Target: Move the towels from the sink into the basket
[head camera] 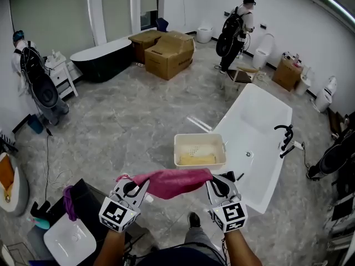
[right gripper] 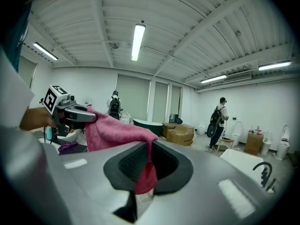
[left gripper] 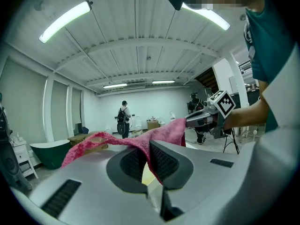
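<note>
Pink towel [head camera: 173, 182] stretched in the air between both grippers: left gripper [head camera: 142, 187] clenched on one end, right gripper [head camera: 213, 183] clamped on the other. It hangs just on the near side of the basket [head camera: 177, 148] — a yellow towel [head camera: 197, 159] lies inside. The basket sits left of the white bathtub [head camera: 266, 121]; the sink [head camera: 69, 243] is near left.

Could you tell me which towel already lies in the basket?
The yellow towel; the pink one is held aloft, the purple one lies beside the sink.

A bathroom-fittings showroom: white bathtub [head camera: 260, 121], black bathtub [head camera: 105, 60], toilet [head camera: 262, 54], cardboard boxes [head camera: 169, 54].
</note>
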### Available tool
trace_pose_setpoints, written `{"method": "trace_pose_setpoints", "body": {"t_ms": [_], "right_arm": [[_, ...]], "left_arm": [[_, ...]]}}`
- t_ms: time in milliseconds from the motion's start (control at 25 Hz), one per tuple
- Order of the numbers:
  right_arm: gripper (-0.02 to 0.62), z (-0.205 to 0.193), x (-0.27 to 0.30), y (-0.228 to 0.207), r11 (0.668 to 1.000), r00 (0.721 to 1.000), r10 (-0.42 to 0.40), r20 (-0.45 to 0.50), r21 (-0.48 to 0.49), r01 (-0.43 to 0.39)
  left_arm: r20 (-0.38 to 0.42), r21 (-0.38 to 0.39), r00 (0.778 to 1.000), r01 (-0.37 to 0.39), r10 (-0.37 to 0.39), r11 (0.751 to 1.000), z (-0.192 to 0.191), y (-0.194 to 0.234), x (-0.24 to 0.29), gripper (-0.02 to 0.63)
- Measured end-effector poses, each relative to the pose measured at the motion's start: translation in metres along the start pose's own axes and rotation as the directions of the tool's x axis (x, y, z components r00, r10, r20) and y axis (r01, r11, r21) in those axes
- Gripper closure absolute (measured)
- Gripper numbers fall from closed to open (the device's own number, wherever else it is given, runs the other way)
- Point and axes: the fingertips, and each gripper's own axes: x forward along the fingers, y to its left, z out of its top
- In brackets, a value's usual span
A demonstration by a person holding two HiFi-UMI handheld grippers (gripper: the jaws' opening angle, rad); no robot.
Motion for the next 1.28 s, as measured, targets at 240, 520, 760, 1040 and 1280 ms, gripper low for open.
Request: {"method": "trace_pose_setpoints", "body": {"t_ms": [240, 520, 760, 1040, 1280], "right_arm": [[0.565, -0.010, 0.020, -0.104, 1.000, 1.000, -0.019, -0.011, -0.024, 0.019], [0.565, -0.017, 0.042, -0.196, 0.999, 0.999, -0.038, -0.031, -0.017, 0.038], [0.565, -0.032, 0.074, -0.240, 1.000, 0.999, -0.027, -0.028, 0.004, 0.027], [0.565, -0.064, 0.127, -0.278, 0.999, 0.999, 0.001, -0.042, 0.032, 0.000], [0.565, -0.105, 0.172, -0.294, 0.998, 0.997, 0.023, -0.071, 0.068, -0.018]], "left_arm": [[0.015, -0.017, 1.000, 0.022, -0.022, 1.000, 0.012, -0.009, 0.111, 0.594], [0.013, -0.036, 0.999, 0.033, -0.032, 0.999, 0.030, -0.007, 0.208, 0.595], [-0.022, -0.018, 0.999, 0.023, -0.024, 1.000, 0.030, 0.010, 0.264, 0.595], [-0.064, -0.044, 0.998, 0.002, -0.005, 0.999, 0.009, 0.037, 0.317, 0.595], [-0.116, -0.084, 0.993, -0.005, -0.005, 0.996, -0.032, 0.059, 0.354, 0.595]]}}
